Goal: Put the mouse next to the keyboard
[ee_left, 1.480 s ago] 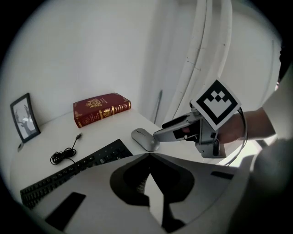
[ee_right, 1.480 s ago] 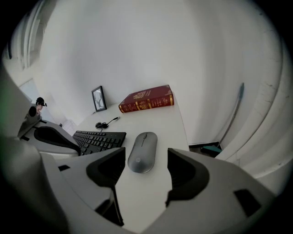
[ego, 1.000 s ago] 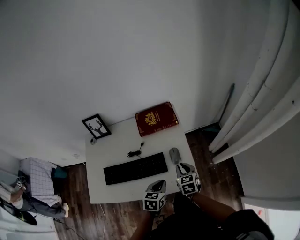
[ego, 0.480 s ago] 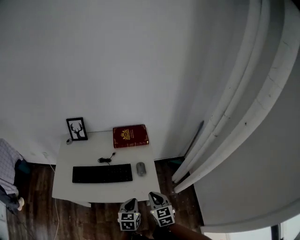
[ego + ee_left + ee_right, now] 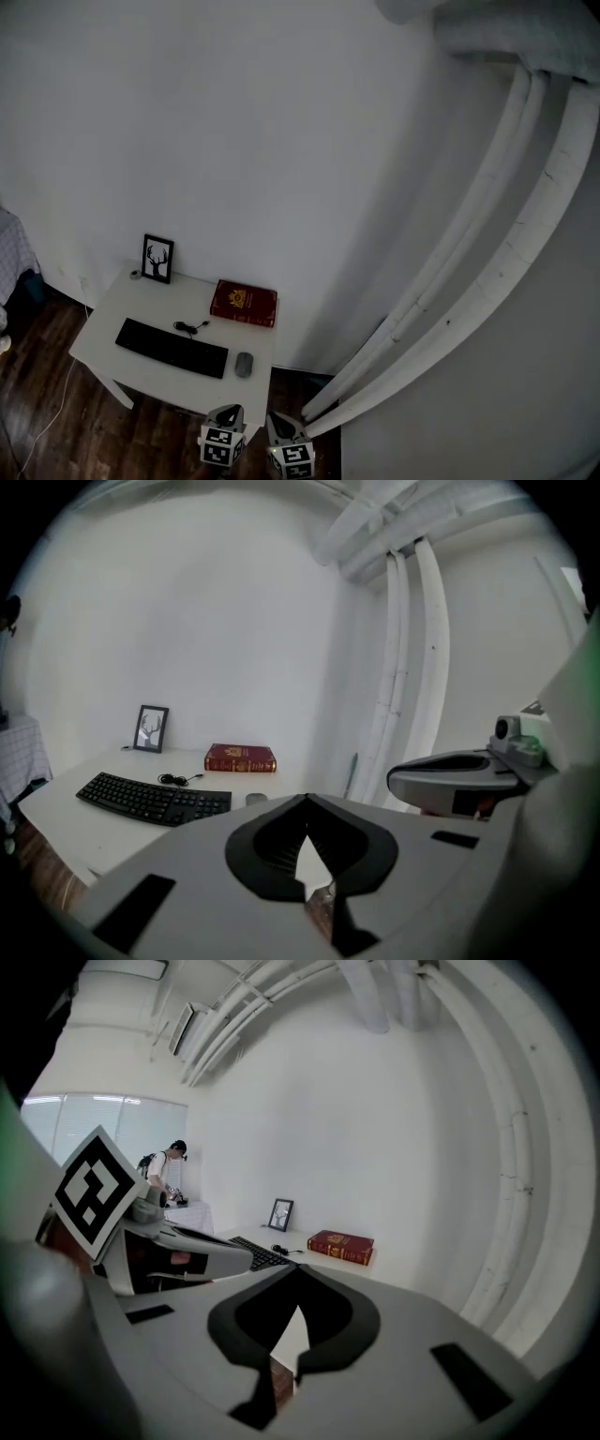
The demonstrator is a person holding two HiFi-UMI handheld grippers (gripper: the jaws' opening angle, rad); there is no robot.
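Pulled back: left gripper (image 5: 231, 413) and right gripper (image 5: 277, 424) now well clear of table (image 5: 98, 349).
right gripper no longer beside the mouse (image 5: 244, 365); its jaws, apart a second ago, are closed and empty. Table looks farther off in head view.

Red book (image 5: 244, 304), framed picture (image 5: 157, 259) on white table (image 5: 186, 298).

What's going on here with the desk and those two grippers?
A person holds a gripper in each hand, short of the white table, touching nothing. The left gripper and the right gripper both have their jaws together and empty. On the table the grey mouse lies just off one end of the black keyboard, so the job looks done. A red book and a picture frame sit nearer the wall.
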